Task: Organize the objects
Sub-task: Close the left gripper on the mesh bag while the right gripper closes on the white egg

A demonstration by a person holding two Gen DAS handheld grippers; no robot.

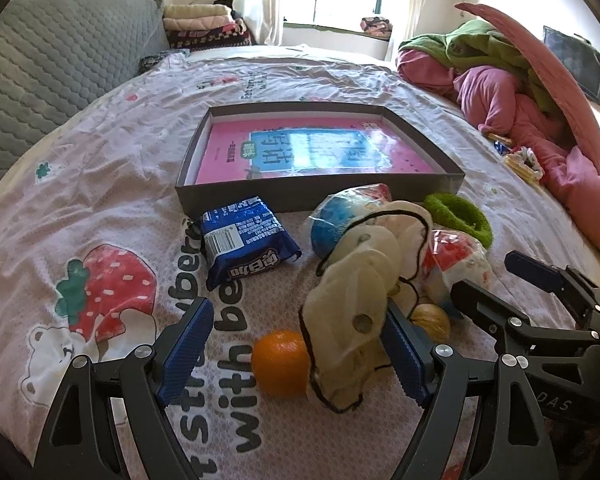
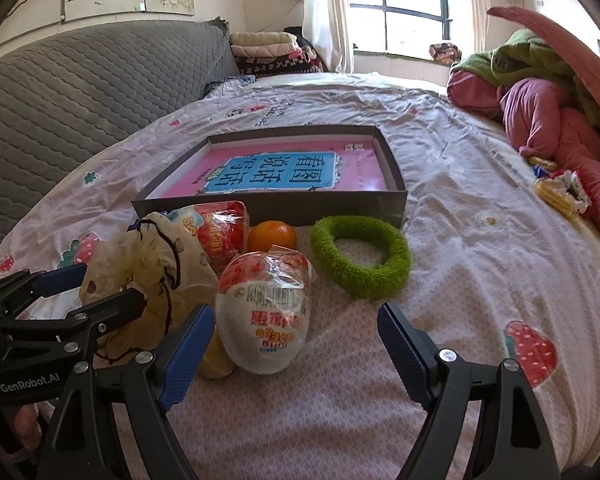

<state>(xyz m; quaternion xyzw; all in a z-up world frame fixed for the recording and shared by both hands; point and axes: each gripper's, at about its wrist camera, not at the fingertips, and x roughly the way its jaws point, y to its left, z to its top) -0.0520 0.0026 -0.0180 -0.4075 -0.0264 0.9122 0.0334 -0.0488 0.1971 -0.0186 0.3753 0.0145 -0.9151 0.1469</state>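
Your left gripper (image 1: 296,354) gapes, empty | orange (image 1: 281,362) sits between its fingers, nearer than box (image 1: 320,194) | right gripper (image 2: 296,356) released beside egg-shaped packet (image 2: 265,312).

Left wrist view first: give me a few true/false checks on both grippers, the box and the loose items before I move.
1. The left gripper is open. True.
2. The dark box holds the orange. False: the orange lies on the bedsheet; the box holds a pink book.
3. The green ring lies outside the box. True.
4. The right gripper is shut on the egg-shaped pack. False: it is open, the pack near its left finger.
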